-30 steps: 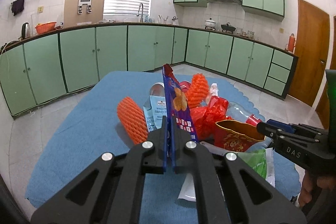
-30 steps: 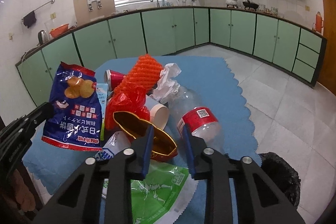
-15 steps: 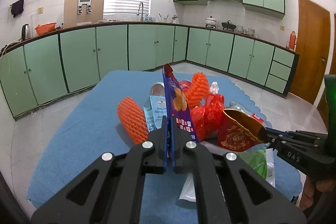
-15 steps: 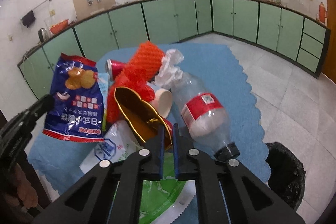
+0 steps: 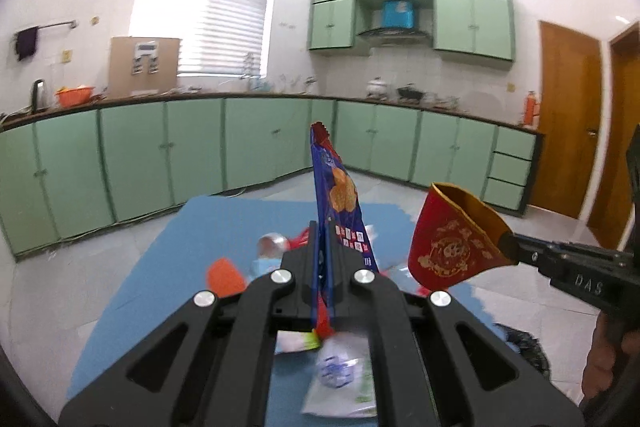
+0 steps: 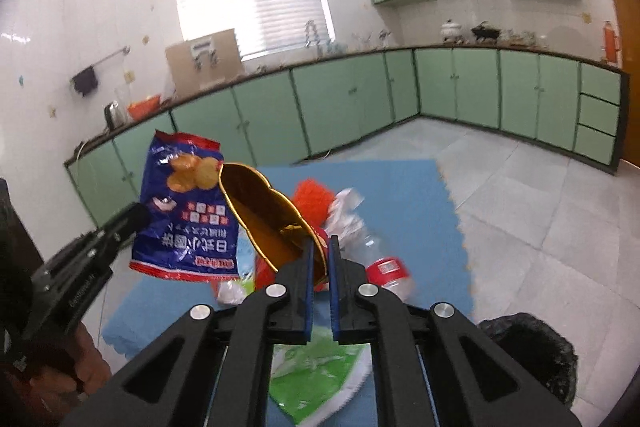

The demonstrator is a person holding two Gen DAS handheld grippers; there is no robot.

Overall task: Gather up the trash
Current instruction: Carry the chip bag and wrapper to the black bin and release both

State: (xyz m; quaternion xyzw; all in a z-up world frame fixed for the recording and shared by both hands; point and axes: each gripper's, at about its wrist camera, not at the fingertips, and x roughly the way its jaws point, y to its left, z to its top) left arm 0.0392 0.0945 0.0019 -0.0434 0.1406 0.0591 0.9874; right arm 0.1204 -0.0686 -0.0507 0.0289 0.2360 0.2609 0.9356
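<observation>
Left gripper point(image 5: 325, 247) pinches the blue snack bag point(image 5: 338, 195), right gripper point(image 6: 321, 259) the red-gold wrapper point(image 6: 264, 211); keep both fingers tight until over the black bin point(image 6: 528, 355), lower right.

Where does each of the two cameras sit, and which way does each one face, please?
Left wrist view: on the left gripper, facing forward over the blue mat toward the green cabinets; its jaws pinch the blue snack bag.
Right wrist view: on the right gripper, facing the same cabinets; its jaws pinch the red-and-gold cup; a hand shows.
Shared: both bag and cup, the mat, the black bin.
</observation>
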